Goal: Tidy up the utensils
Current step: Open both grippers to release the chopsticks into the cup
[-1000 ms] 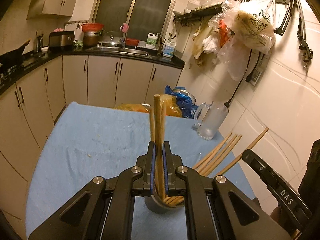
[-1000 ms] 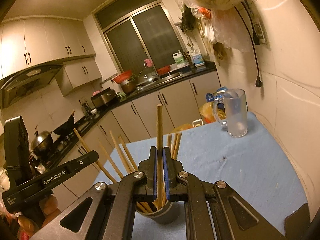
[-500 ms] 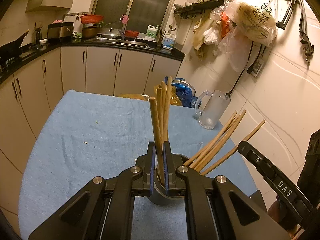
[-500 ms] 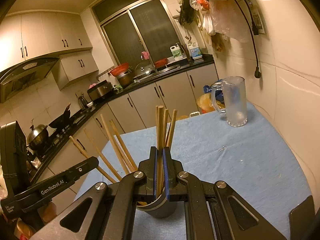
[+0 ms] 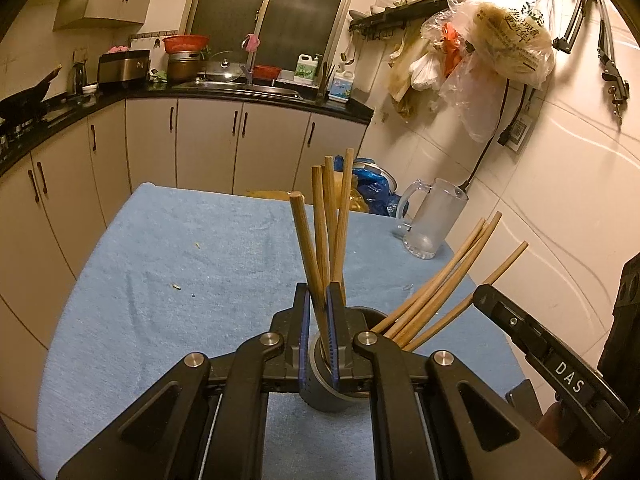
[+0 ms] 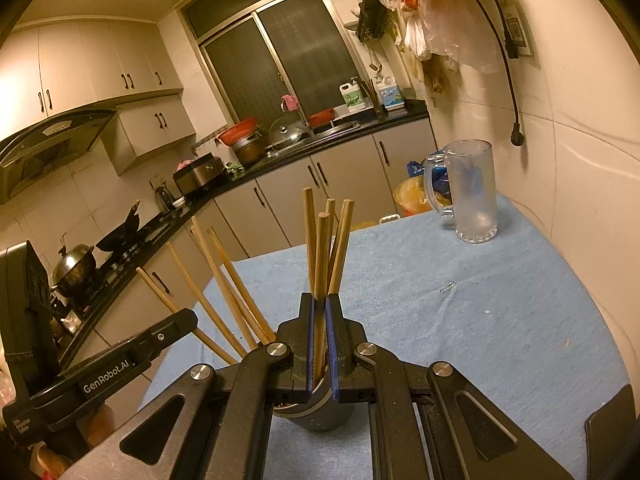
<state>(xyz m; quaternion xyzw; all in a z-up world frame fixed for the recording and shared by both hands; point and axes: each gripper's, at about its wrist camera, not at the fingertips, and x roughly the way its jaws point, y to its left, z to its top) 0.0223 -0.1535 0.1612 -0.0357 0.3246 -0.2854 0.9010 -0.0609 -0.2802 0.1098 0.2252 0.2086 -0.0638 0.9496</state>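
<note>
Wooden chopsticks (image 5: 436, 280) stand fanned inside the grey cup (image 5: 324, 392) on blue cloth (image 5: 180, 264).

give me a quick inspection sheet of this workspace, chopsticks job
surface: table under a blue cloth, a few crumbs on it.
job's things: dark holder cup near the front edge, wooden chopsticks fanned out of it.
clutter: empty glass mug at the far side; small paper clip on the cloth.
grippers: left tongs shut on a chopstick over the cup; right tongs shut on another chopstick.
cables: black cord hanging down the tiled wall.
surroundings: kitchen counter with sink, plastic bags on wall hooks.
</note>
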